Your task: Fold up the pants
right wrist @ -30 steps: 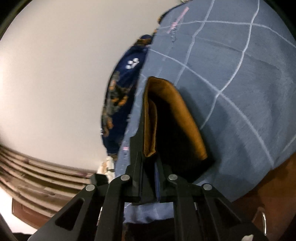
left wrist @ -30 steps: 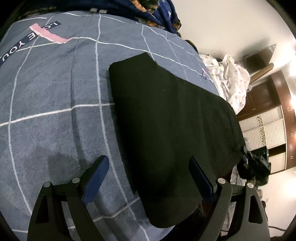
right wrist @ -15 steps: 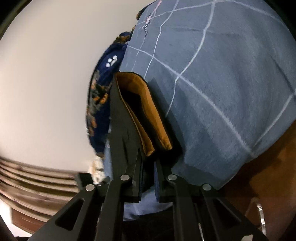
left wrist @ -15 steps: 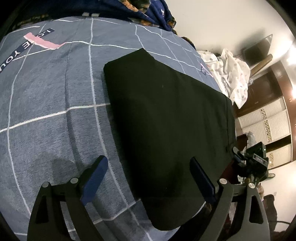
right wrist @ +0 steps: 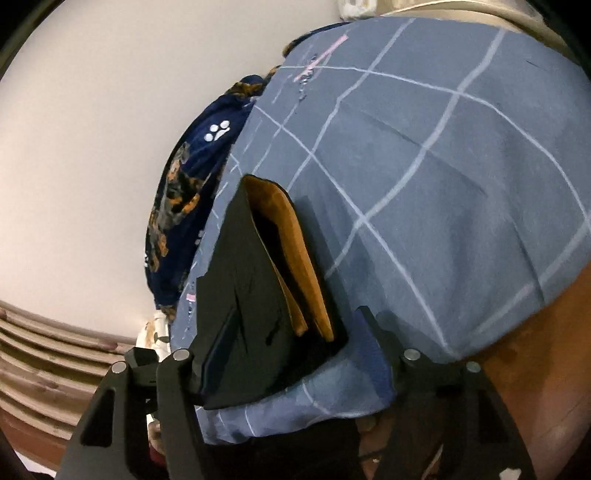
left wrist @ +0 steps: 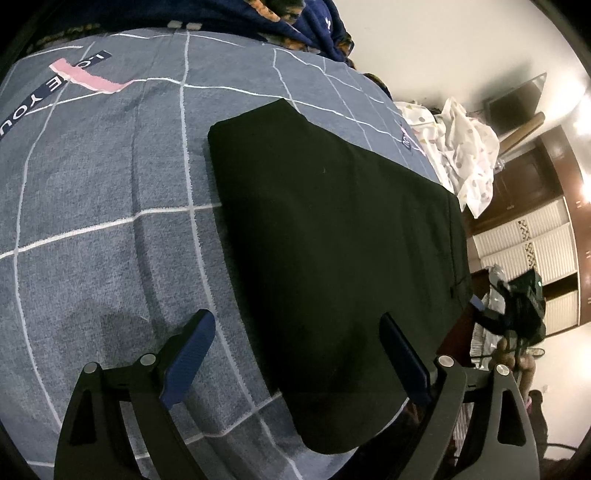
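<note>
Black pants (left wrist: pixel 332 229) lie folded flat on the blue grid bedspread (left wrist: pixel 103 206). My left gripper (left wrist: pixel 297 350) hangs open above their near end, one fingertip over the bedspread and the other over the cloth, touching nothing. In the right wrist view the pants' folded edge (right wrist: pixel 240 266), with its orange lining (right wrist: pixel 295 251) showing, lies between the jaws of my right gripper (right wrist: pixel 299 314). Those jaws are opening and the right pad stands clear of the cloth. The right gripper (left wrist: pixel 521 306) also shows at the bed's far edge.
A dark blue patterned blanket (left wrist: pixel 306 26) is bunched at the head of the bed. A white spotted cloth (left wrist: pixel 465 147) lies beyond the far side, before a brown wardrobe (left wrist: pixel 535 240). The bed's brown wooden frame (right wrist: pixel 535 350) borders the bedspread (right wrist: pixel 443 184).
The right gripper's jaws were shut on the pants' edge and now stand apart, with the edge loose between them. The left gripper has stayed open over the pants.
</note>
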